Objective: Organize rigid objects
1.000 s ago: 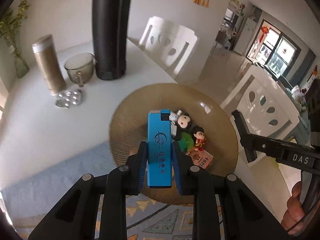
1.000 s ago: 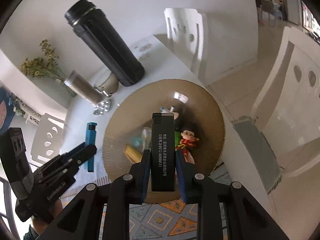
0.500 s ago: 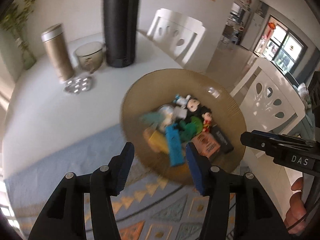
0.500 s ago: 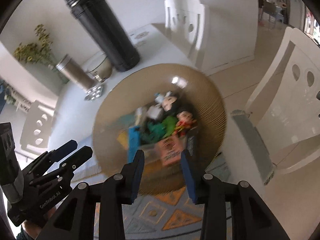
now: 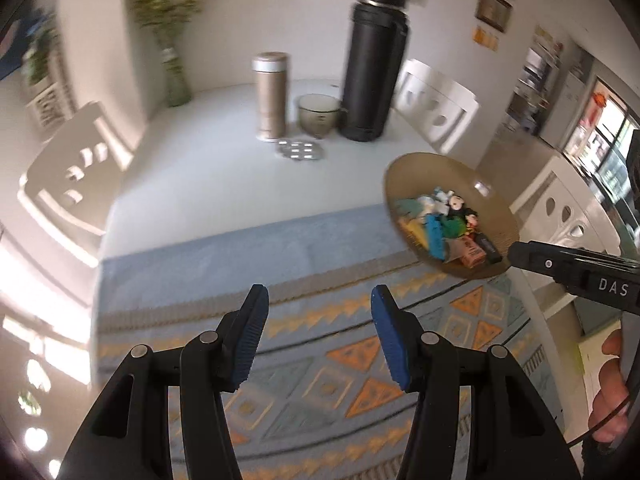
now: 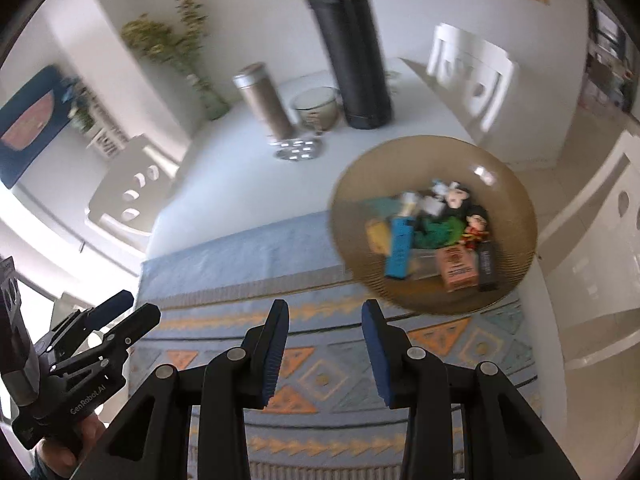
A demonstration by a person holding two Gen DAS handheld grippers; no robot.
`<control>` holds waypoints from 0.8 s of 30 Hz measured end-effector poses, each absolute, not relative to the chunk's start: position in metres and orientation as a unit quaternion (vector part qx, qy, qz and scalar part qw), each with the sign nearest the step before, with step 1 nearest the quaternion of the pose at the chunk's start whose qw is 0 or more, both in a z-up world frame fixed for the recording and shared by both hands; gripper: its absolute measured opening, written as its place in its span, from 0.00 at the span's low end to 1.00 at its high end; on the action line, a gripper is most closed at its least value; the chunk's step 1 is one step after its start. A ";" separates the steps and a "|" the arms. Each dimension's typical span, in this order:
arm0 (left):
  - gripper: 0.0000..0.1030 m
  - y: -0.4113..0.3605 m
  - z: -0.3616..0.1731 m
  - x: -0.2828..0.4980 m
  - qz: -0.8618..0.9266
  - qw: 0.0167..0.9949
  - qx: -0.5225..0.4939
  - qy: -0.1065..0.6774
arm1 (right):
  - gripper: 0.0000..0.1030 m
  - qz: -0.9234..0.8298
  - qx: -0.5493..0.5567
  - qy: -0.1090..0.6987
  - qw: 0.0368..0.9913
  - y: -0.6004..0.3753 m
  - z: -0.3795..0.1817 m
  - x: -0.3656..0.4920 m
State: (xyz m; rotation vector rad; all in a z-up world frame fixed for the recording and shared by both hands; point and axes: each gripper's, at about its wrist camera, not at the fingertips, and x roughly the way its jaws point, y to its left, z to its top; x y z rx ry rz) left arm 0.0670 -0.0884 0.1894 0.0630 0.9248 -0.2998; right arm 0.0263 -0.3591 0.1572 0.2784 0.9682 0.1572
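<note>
A tan woven bowl (image 5: 424,168) (image 6: 400,160) sits at the right end of the table. It holds a blue lighter (image 5: 435,236) (image 6: 400,252), a black lighter (image 5: 490,246) (image 6: 487,266), an orange box (image 6: 456,268) and several small toy figures. My left gripper (image 5: 319,296) hangs open over the patterned mat (image 5: 340,380), well left of the bowl, with nothing between its pads. Open and empty too, my right gripper (image 6: 325,308) hovers over the mat just short of the bowl's near rim.
At the back of the white table stand a tall black flask (image 5: 372,68), a gold flask (image 5: 272,96), a glass cup (image 5: 320,114), a metal blister tray (image 5: 300,150) and a vase (image 5: 176,80). White chairs (image 5: 436,100) ring the table. The table edge runs just right of the bowl.
Both grippers let go of their lighters, blue from the left and black from the right, into the bowl. Both then opened and drew back and left, off the bowl and over the mat.
</note>
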 end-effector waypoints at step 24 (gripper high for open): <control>0.50 -0.024 0.164 -0.032 -0.086 0.869 -0.008 0.488 | 0.52 0.035 0.064 0.517 0.853 -0.232 0.115 -0.062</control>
